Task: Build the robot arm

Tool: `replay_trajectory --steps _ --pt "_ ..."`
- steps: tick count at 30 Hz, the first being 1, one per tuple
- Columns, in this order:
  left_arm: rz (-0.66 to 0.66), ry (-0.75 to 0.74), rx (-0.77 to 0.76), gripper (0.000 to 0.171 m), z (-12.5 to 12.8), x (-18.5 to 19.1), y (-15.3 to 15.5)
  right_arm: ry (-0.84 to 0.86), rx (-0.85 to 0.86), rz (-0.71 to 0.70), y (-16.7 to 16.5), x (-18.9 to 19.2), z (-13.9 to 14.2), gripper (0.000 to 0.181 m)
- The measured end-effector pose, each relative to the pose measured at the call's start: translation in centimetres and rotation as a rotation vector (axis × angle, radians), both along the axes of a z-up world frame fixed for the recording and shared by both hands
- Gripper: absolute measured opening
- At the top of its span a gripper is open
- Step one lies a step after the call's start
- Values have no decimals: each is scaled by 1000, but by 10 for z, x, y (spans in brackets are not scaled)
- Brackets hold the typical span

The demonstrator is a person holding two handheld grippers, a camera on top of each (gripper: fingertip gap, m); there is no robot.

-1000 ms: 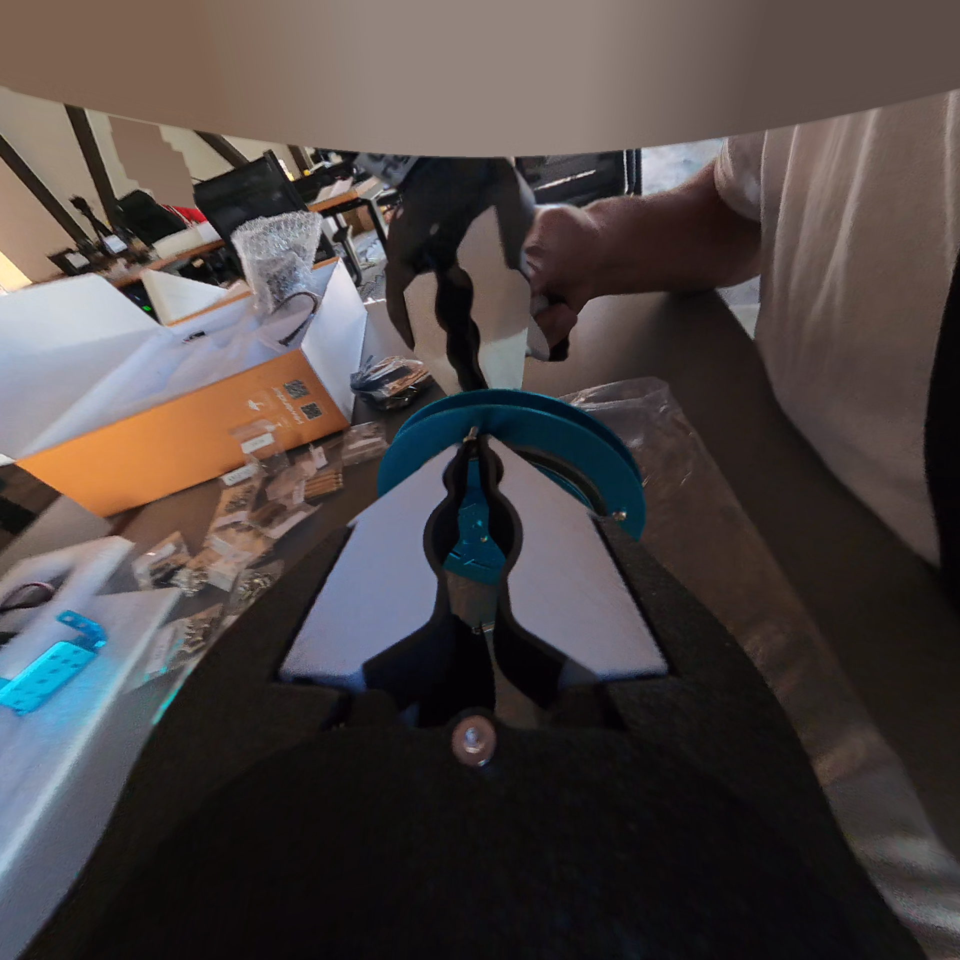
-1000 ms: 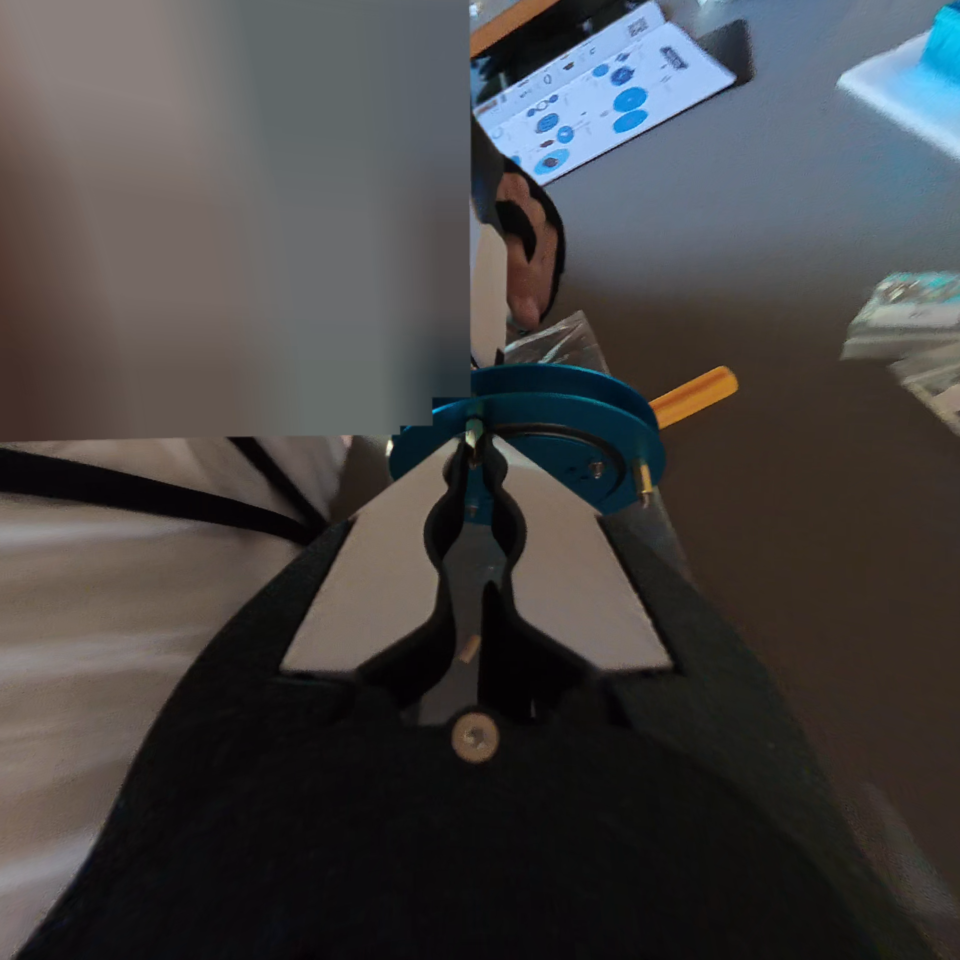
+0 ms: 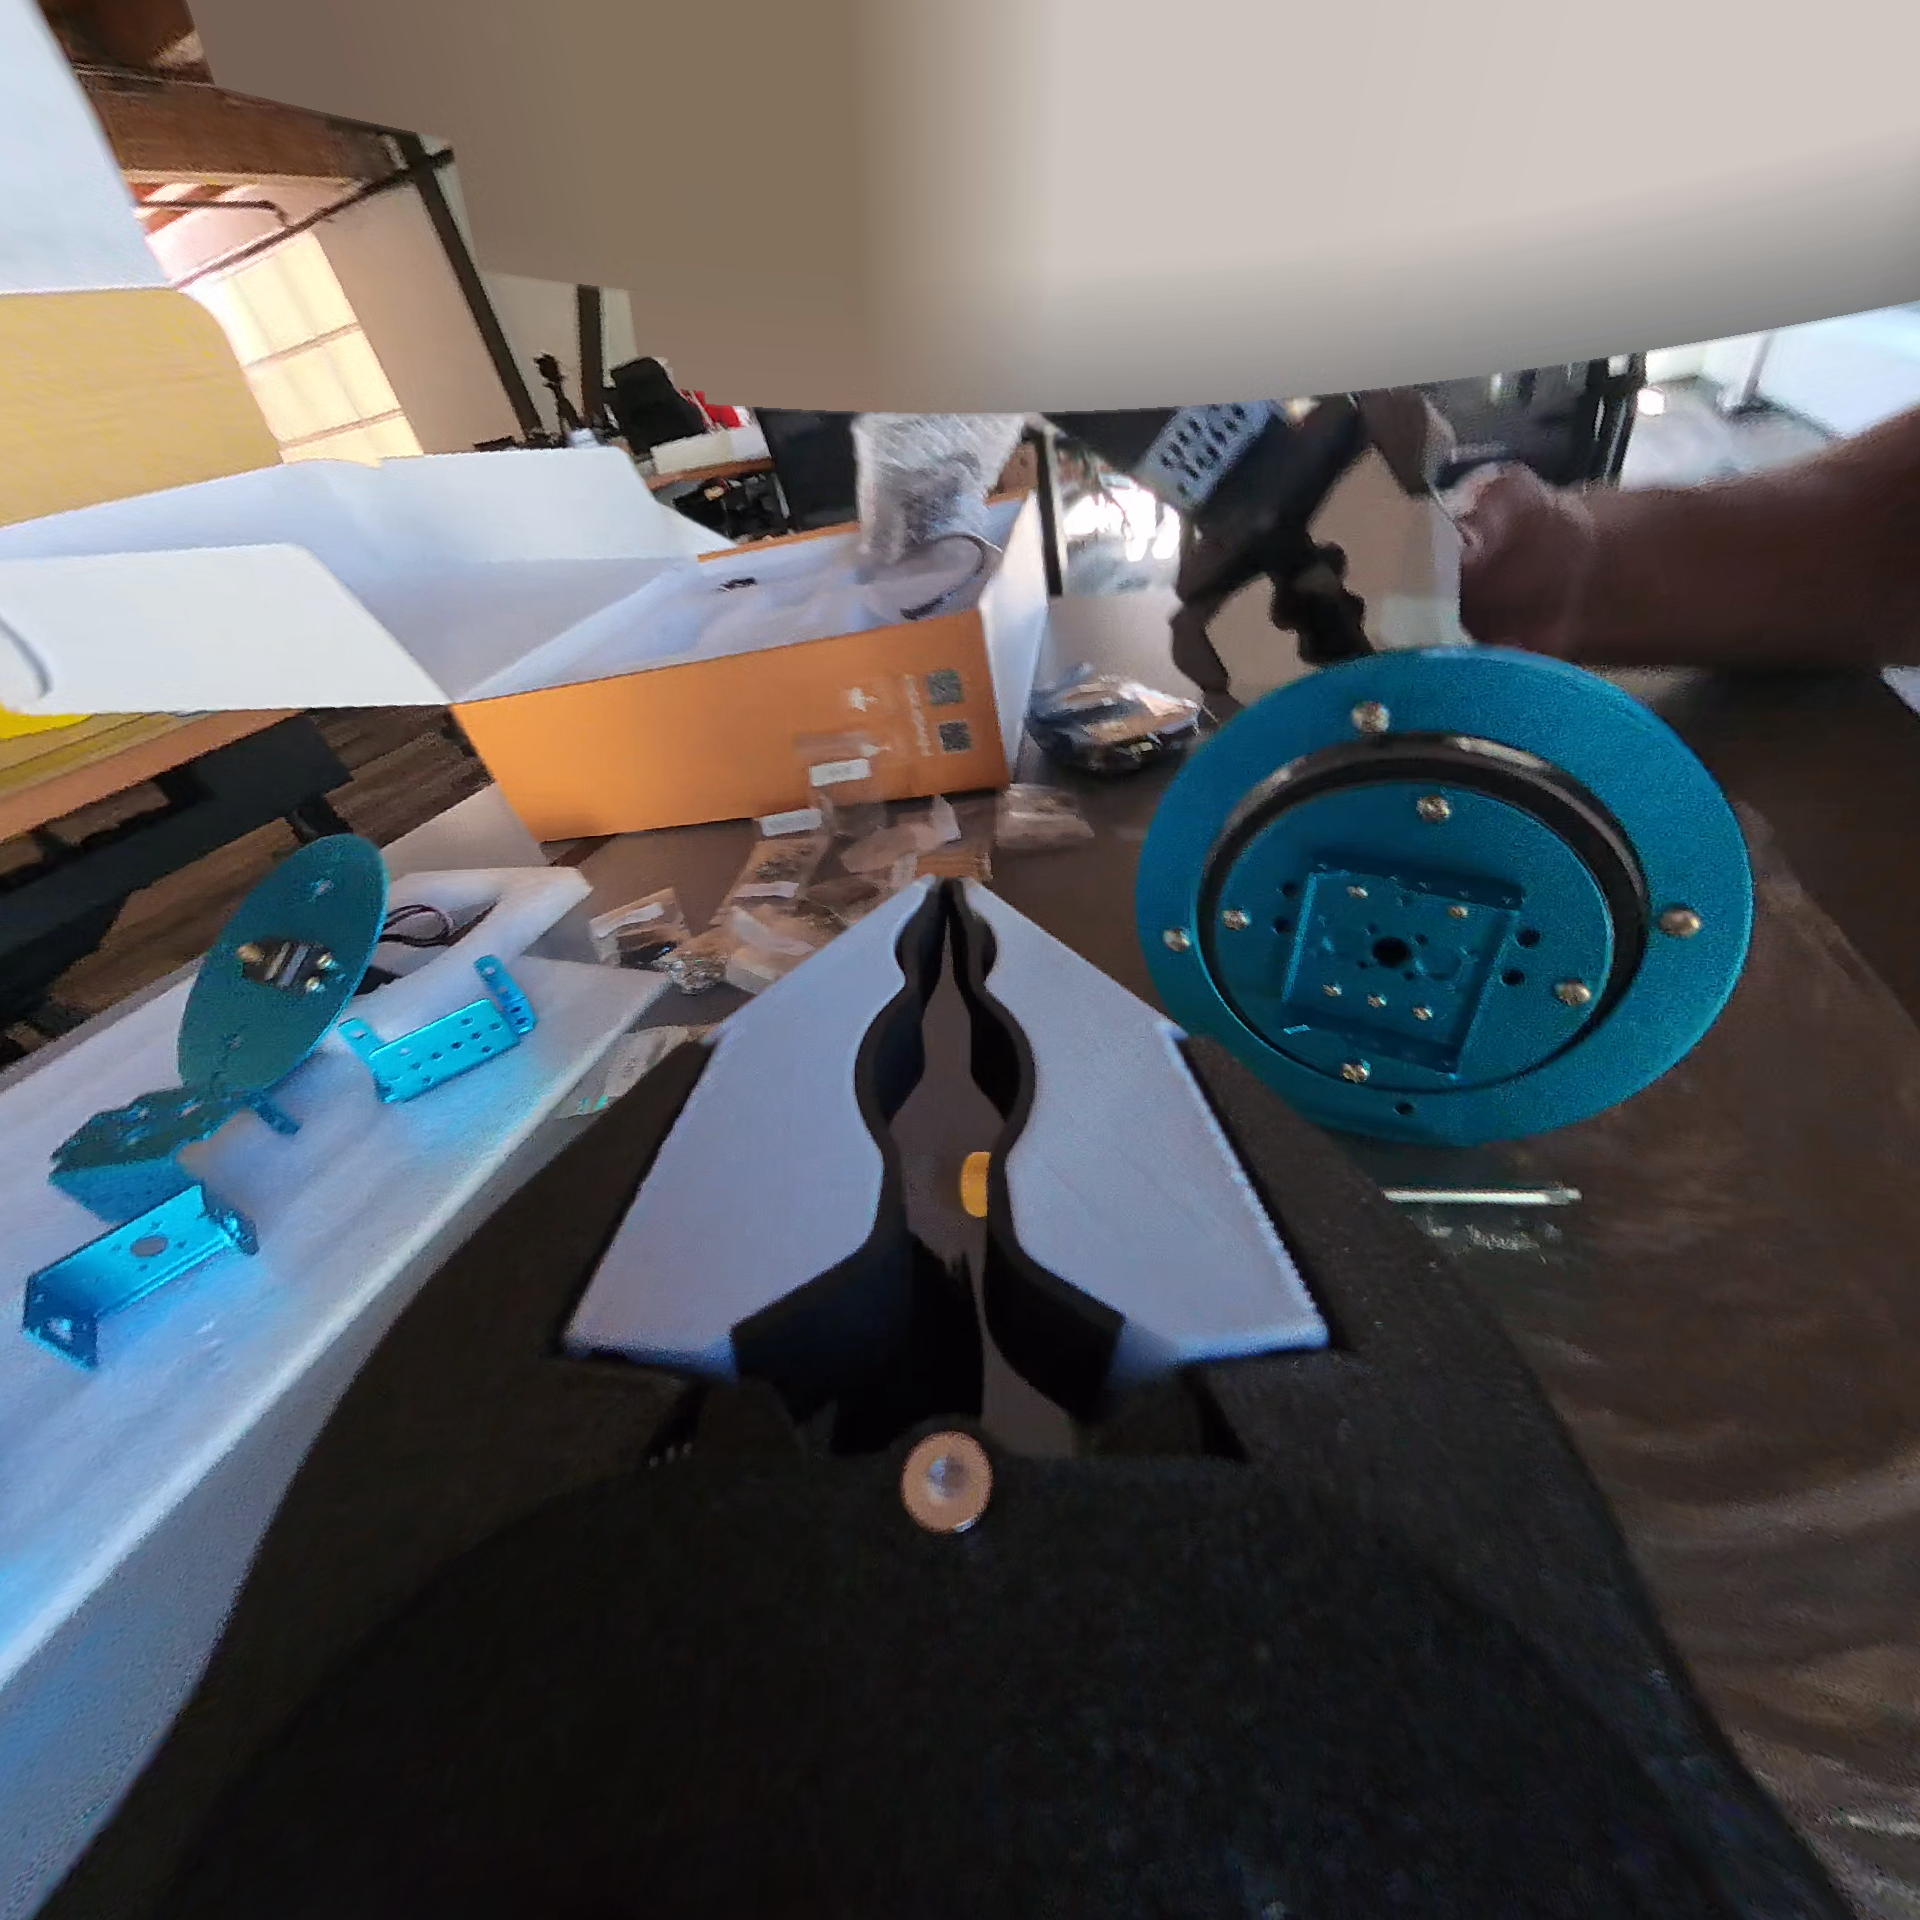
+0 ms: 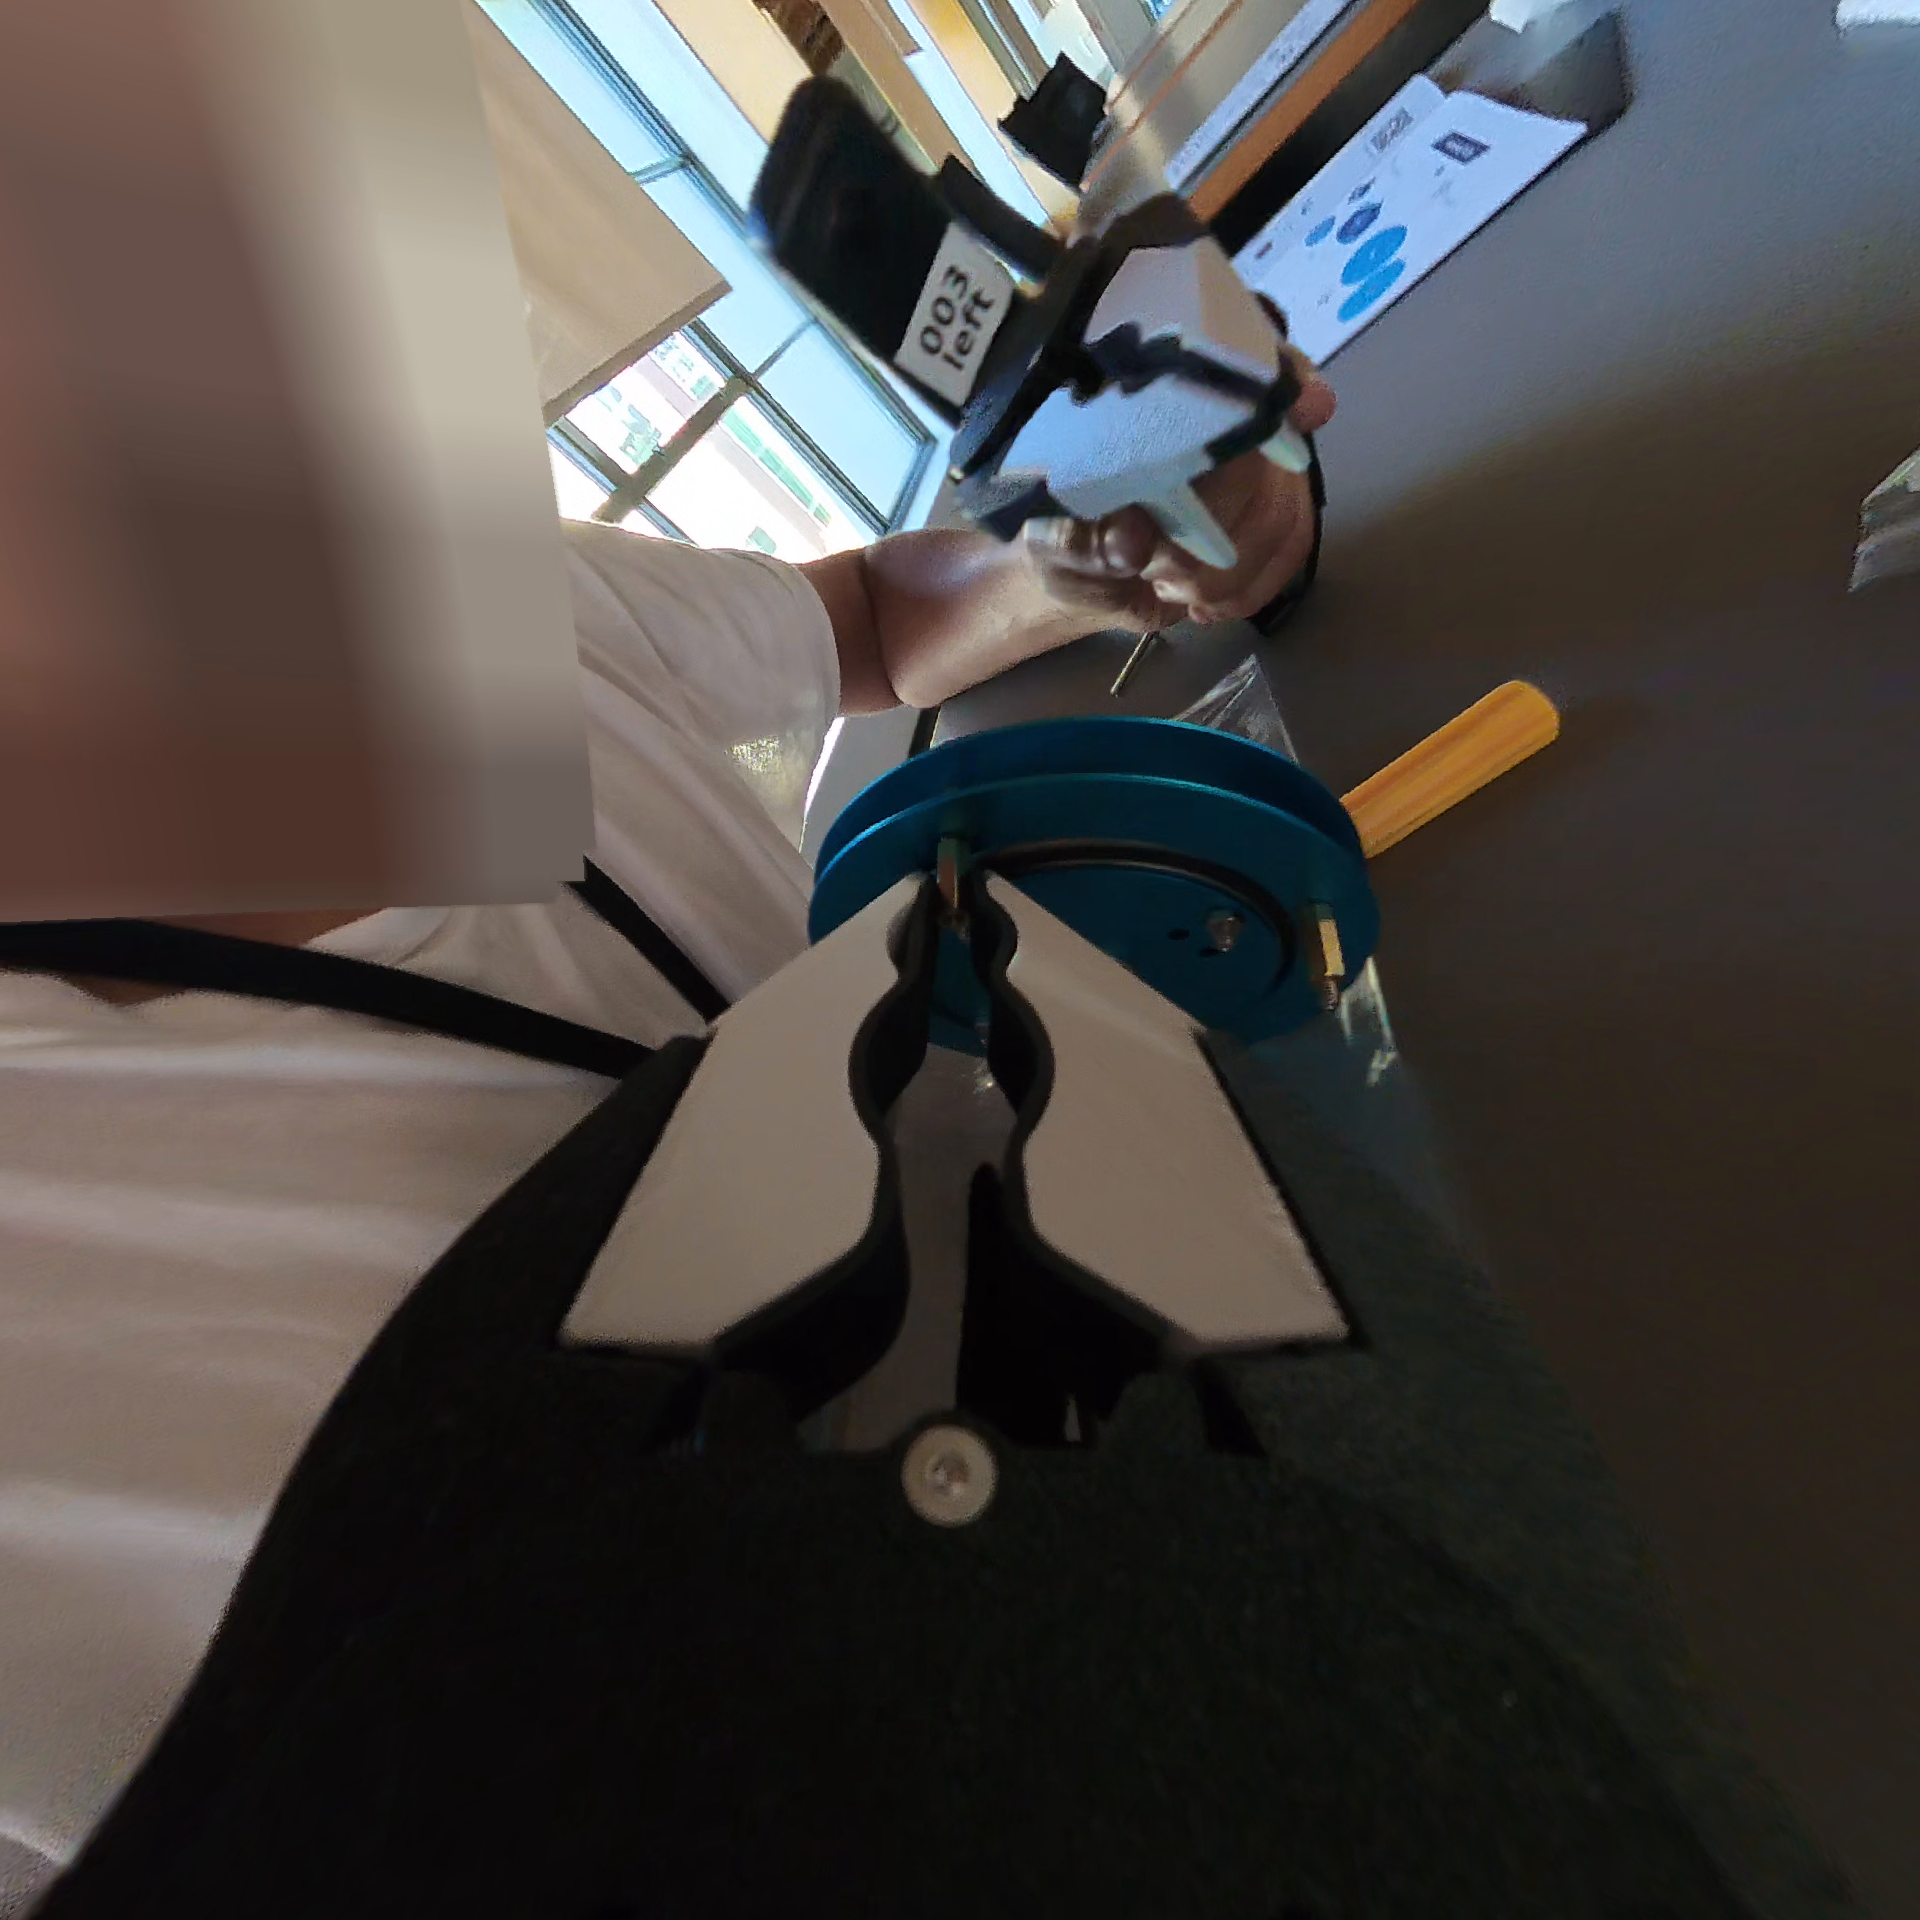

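Meanwhile the right gripper (image 4: 961, 906) is pinching a brass standoff (image 4: 951, 883) on the blue disc assembly (image 4: 1091, 883), lifting it off the bench (image 4: 1662, 935); the left gripper (image 3: 951, 896), jaws pressed together and empty, is hovering beside it.

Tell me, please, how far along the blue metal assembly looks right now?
Done: the blue wheel is two discs joined, with a square plate screwed to its face and brass posts fitted. In hand: the right gripper has its jaws shut on one post, holding the wheel; the left gripper is shut and empty. Left: another disc, brackets and small parts bags lie loose.
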State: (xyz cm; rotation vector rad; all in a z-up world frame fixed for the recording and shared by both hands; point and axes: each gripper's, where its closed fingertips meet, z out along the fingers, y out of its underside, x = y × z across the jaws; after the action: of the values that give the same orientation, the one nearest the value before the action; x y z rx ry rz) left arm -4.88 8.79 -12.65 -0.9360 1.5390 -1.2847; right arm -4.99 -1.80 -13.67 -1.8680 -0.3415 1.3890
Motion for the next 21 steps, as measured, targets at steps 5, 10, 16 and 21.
replay_trajectory --steps 5,10,16,21 --pt "-18 -10 -211 0 10 -1 21 63 94 51 -4 6 -1 3" --pt "-35 -16 -255 0 13 -2 24 110 85 76 -5 7 -1 3" --pt "-34 -6 -257 7 11 -1 24 129 69 62 -3 10 -1 3" --pt "-36 -3 -250 8 11 -1 22 139 58 58 -2 11 -2 3"
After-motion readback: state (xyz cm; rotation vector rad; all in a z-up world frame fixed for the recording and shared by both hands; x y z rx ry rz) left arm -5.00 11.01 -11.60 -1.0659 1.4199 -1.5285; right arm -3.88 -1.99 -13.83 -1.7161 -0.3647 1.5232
